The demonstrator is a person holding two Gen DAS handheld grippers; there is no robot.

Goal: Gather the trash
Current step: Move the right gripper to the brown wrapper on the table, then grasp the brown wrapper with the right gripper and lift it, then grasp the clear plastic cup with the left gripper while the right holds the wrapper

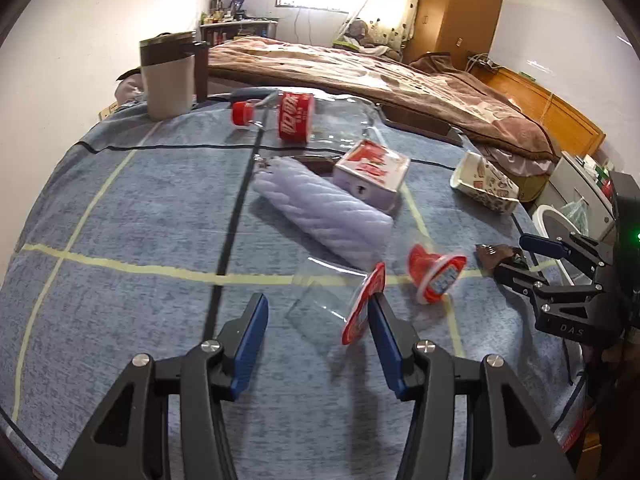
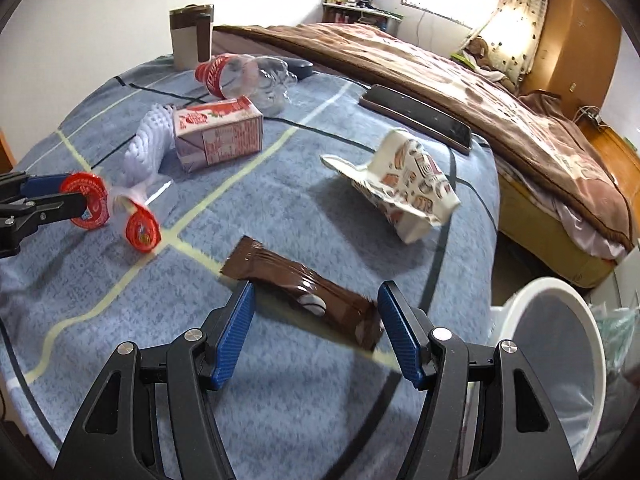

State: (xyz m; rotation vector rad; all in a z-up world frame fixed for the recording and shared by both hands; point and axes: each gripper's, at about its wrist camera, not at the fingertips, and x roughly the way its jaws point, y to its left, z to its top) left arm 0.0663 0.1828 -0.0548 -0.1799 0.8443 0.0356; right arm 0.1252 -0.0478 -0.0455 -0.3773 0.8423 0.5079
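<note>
Trash lies on a blue checked tablecloth (image 1: 120,240). My left gripper (image 1: 316,312) is open around a clear cup with a red lid (image 1: 362,308); the cup also shows in the right wrist view (image 2: 86,200). A second red-lidded cup (image 1: 434,276) lies just to the right, and shows too in the right wrist view (image 2: 142,230). My right gripper (image 2: 316,304) is open, straddling a brown snack wrapper (image 2: 304,288). Farther off lie a pink carton (image 2: 218,136), a crushed paper cup (image 2: 404,184), a white foam sleeve (image 1: 324,208) and a cola bottle (image 1: 288,116).
A white bin (image 2: 560,352) with a liner stands off the table's right edge. A brown and white mug (image 1: 170,76) stands at the far left corner. A dark phone (image 2: 416,118) lies near the far edge. A bed (image 2: 480,100) runs behind the table.
</note>
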